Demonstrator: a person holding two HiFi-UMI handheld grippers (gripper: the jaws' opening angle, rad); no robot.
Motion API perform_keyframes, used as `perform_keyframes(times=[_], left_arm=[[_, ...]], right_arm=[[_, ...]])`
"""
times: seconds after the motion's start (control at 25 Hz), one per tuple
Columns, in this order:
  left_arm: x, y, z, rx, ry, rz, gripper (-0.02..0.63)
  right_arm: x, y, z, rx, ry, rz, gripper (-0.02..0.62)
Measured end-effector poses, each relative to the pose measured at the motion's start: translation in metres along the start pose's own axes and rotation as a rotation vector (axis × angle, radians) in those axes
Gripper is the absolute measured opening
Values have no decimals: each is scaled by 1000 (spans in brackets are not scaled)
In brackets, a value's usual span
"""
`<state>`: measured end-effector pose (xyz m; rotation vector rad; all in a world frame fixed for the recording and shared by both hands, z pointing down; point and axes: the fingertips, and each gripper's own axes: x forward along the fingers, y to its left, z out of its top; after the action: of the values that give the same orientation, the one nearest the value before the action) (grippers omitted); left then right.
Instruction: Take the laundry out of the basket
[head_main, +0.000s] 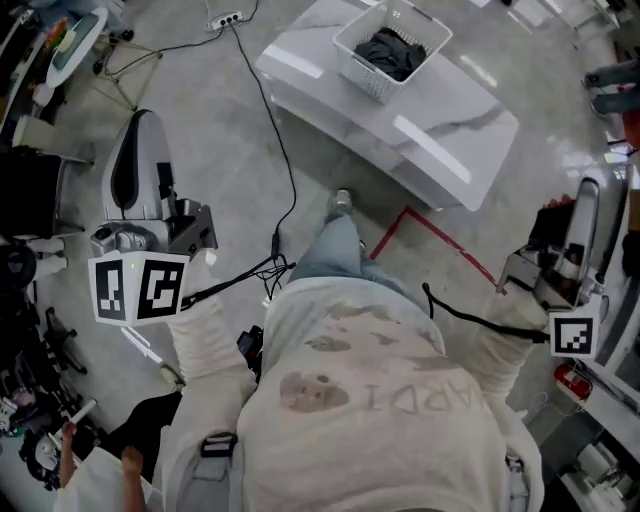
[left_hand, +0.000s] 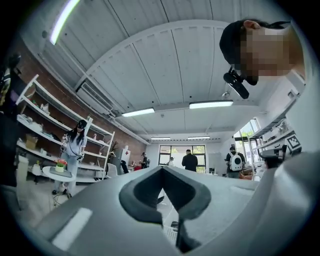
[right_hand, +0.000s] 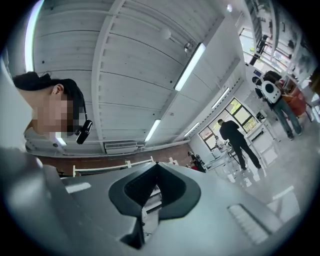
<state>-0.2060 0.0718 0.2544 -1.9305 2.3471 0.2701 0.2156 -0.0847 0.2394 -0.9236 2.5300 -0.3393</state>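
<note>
left tool: (left_hand: 161, 170) jaws clenched tip to tip, nothing between them; held at the person's left side, pointing up at the ceiling.
right tool: (right_hand: 157, 165) same, clenched and empty, at the person's right side, aimed up.
basket: white mesh (head_main: 362, 75), on the far part of the white bench (head_main: 450, 135), well apart from both tools.
laundry: dark bundle (head_main: 392, 52) lying inside the basket, untouched.
task stage: judged not begun; the person stands back from the bench and has to walk up first.
risk 1: tools arrive closed. The jaws must open before going in, else they only poke the cloth or shove the basket.
risk 2: the basket looks light and seems close to the bench's far edge; pulling on cloth snagged in the mesh could drag or tip it.
risk 3: black cable (head_main: 268, 110) runs along the floor left of the path to the bench, so it could trip or snag the person on the way.
risk 4: the cloth is limp and bunched; a shallow pinch may catch only a fold and drop it, or leave pieces behind.
risk 5: dark pile, can't tell how many pieces, so a leftover is easy to miss.
</note>
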Motion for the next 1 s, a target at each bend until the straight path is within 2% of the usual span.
perform_keyframes(times=[0.12,0.24,0.36,0.44,0.6,0.68,0.8,0.88,1.0], left_arm=[[-29,-14,-9,17,20,49,0],[-41,-14,3,53,49,82,0],[-42,-4,34,70,68,125,0],[-32,-10,53,77,57,119,0],[-13,-48,56,115,78,62,0],[-14,-66,50,119,80,6,0],[-33,-82,51,126,31,-83,0],[-52,-91,50,106,-17,-152,0],[-90,-107,37,24,-44,-274,0]], right_arm=[[-10,-8,-22,56,37,46,28],[0,-4,-33,98,58,80,28],[20,14,-14,100,77,109,28],[17,13,1,109,71,101,28],[-29,-23,-2,143,65,12,28],[-55,-26,-5,134,56,-10,28],[-98,-4,-2,88,1,-23,28],[-132,20,-4,30,-25,-82,28],[-176,73,-16,-38,28,-140,29]])
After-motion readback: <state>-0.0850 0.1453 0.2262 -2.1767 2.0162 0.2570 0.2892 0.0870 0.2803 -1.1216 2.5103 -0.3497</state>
